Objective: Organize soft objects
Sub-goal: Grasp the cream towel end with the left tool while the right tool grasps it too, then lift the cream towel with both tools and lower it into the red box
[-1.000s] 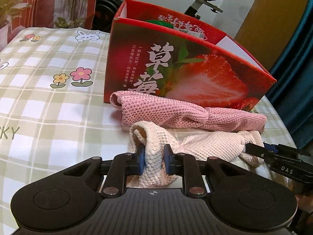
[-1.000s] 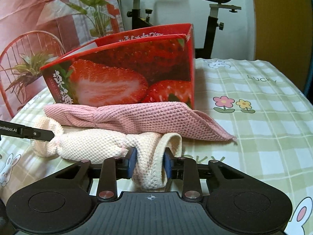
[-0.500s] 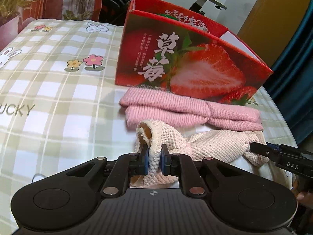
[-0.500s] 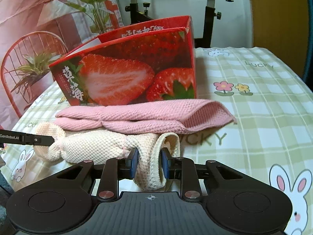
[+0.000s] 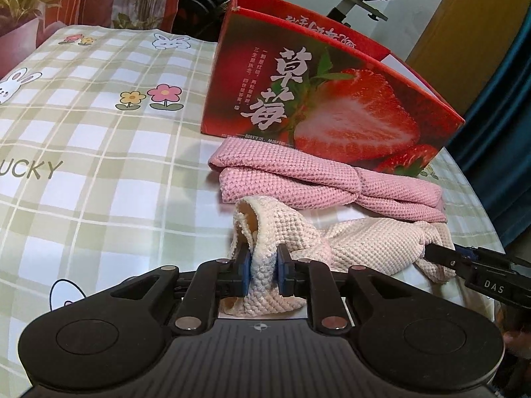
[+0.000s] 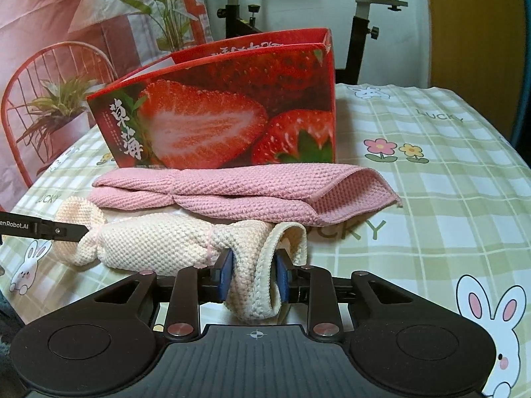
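Left wrist: both tongs, left tongs [image 5: 262,273] and right tongs [image 6: 254,277], pinch the bunched cream waffle-knit cloth [image 5: 371,248].

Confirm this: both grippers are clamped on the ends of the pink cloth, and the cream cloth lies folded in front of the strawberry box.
The colours are swapped. Both wrist views show the left gripper and right gripper clamped on the cream cloth, while the pink cloth lies folded in front of the strawberry box.
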A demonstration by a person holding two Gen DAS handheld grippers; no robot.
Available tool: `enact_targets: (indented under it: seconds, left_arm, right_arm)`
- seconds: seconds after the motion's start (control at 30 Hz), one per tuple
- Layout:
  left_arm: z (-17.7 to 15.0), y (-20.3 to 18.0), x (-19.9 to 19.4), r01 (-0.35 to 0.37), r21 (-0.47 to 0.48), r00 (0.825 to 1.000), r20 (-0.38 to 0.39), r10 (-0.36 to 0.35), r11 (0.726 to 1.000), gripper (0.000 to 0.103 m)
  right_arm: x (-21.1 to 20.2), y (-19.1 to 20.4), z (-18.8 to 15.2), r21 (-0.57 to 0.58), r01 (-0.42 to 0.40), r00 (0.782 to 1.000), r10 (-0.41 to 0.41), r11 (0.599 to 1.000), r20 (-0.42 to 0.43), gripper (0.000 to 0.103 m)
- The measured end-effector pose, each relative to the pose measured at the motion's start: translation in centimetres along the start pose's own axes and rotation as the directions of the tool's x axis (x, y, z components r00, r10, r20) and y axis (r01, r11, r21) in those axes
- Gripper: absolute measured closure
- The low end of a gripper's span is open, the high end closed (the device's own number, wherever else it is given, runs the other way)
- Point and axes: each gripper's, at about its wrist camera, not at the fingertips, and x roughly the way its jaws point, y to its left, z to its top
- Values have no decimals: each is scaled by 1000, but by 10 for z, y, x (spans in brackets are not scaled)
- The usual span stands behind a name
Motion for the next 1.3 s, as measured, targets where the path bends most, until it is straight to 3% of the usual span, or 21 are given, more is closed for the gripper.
enact_targets:
  seconds: [1.3]
  left_arm:
    - [-4, -2, 3, -9, 36, 1000, 24, 9, 999, 85]
  right_arm:
    - [3, -1, -3, -8, -7, 1000, 7, 1000, 23, 75]
